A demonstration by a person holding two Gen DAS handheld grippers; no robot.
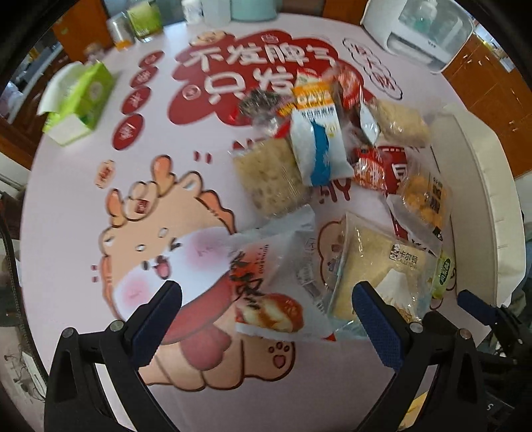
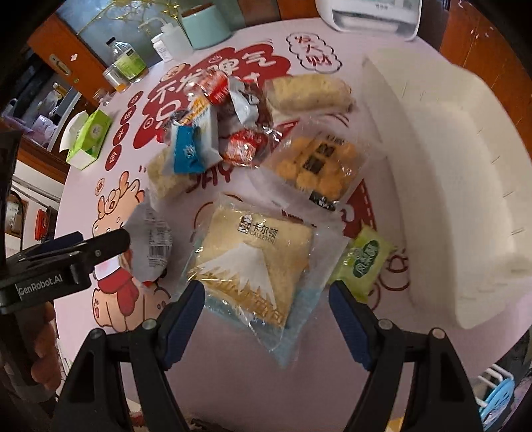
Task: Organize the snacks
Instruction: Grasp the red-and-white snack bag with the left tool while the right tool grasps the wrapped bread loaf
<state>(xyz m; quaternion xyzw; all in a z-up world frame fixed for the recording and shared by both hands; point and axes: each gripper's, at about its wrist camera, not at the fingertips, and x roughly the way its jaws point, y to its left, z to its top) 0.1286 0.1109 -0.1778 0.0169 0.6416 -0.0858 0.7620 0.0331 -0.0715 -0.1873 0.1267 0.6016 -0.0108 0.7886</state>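
Observation:
A heap of snack packets lies on the round pink printed table (image 1: 66,206). My left gripper (image 1: 267,304) stands open and points down over a white-and-red bun packet (image 1: 266,282), its pads clear of the wrapper. My right gripper (image 2: 266,307) is open too, straddling the near end of a clear toast packet (image 2: 256,262) with a white mountain print. That toast packet (image 1: 375,256) also shows in the left wrist view. In the right wrist view, the left gripper's black finger (image 2: 109,242) hangs to the left of it.
A white tray (image 2: 449,166) (image 1: 482,186) stands at the table's right. Beyond the two packets lie a green packet (image 2: 365,256), an orange biscuit packet (image 2: 319,162), rice bars (image 2: 309,91) and a blue-and-white packet (image 1: 316,146). A green tissue box (image 1: 79,103), bottles (image 2: 128,63) and a white appliance (image 1: 419,30) line the far edge.

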